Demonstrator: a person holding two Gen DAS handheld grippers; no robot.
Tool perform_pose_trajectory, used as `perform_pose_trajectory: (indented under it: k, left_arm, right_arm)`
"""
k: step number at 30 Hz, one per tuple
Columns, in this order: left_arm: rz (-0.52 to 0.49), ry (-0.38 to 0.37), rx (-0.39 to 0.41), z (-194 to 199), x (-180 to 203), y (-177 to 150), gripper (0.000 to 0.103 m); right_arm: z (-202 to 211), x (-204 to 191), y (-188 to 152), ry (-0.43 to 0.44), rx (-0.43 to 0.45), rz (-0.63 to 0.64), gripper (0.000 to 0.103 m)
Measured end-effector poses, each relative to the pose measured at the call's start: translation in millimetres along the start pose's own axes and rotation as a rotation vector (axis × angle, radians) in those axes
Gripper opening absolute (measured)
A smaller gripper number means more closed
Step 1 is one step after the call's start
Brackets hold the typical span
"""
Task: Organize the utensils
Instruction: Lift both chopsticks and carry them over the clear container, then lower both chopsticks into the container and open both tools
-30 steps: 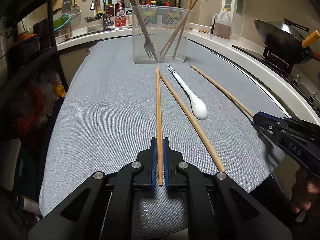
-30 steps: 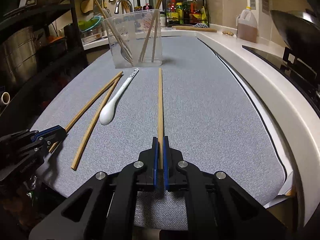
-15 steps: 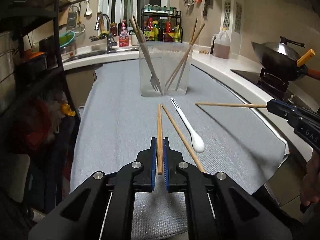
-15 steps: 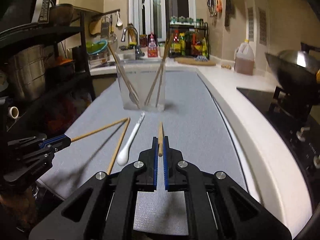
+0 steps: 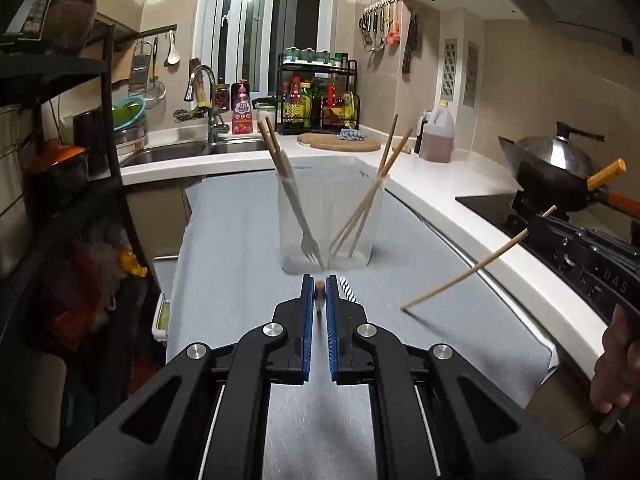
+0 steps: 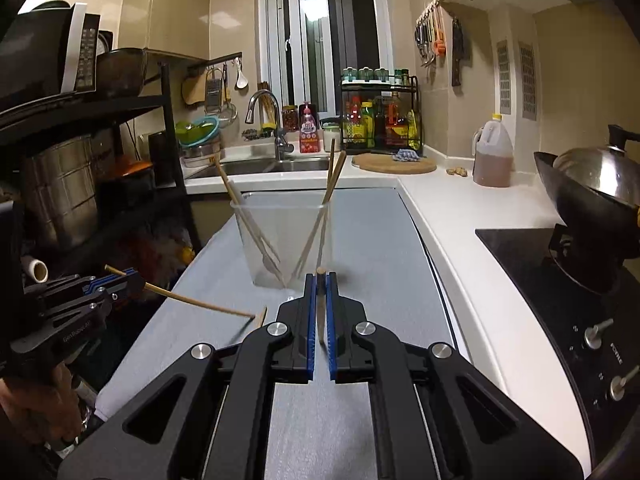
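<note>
Step in hand, as judged: carry one chopstick in each gripper to the clear holder and drop both in upright.

1. Left gripper (image 5: 319,300). Jaws nearly shut, clamped on a wooden chopstick (image 6: 200,303) that shows end-on between the blue pads in its own view. In the right view it juts sideways and clear of the cloth. Advice: tip the free end down before reaching the rim, and loosen the jaws only when the tip is well inside.

2. Right gripper (image 6: 319,304). Jaws likewise all but closed, pinching a second chopstick (image 5: 464,278), which slants down toward the cloth. Advice: bring the two in one after the other, so the sticks do not cross or knock the holder.

3. Grey cloth (image 5: 240,280). Covers the counter under both grippers. A striped spoon handle (image 5: 347,289) peeps out just beside the left pads; the rest is hidden.

4. Clear holder (image 5: 330,224). Stands upright on the cloth, straight ahead of both grippers. Transparent, tall, open-topped. Already contains a fork (image 5: 310,246) and several chopsticks leaning against left and right rims. Judged light; a sideways nudge could tip it.
</note>
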State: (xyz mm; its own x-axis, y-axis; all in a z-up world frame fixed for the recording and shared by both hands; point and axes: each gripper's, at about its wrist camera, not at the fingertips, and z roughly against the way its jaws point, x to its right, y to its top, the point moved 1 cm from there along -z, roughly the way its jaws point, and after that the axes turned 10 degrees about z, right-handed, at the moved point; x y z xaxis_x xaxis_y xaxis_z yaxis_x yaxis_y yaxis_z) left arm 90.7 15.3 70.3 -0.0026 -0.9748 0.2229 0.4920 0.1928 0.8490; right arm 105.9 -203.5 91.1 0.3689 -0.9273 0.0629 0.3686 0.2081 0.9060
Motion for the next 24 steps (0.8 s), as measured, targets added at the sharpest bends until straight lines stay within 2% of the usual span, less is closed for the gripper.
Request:
perform_pose_trajectory:
  k: [12,24]
  left_arm:
    - [0.031,-0.051,-0.006,-0.9,-2.9,49.7,0.006]
    - [0.025,-0.034,-0.035,-5.9,2.9,63.4,0.006]
  right_arm:
    - [-5.8,13.1,47.6,0.012,0.036,-0.003,0.005]
    - [-13.3,11.3,59.9,0.033,0.013,-0.003,0.005]
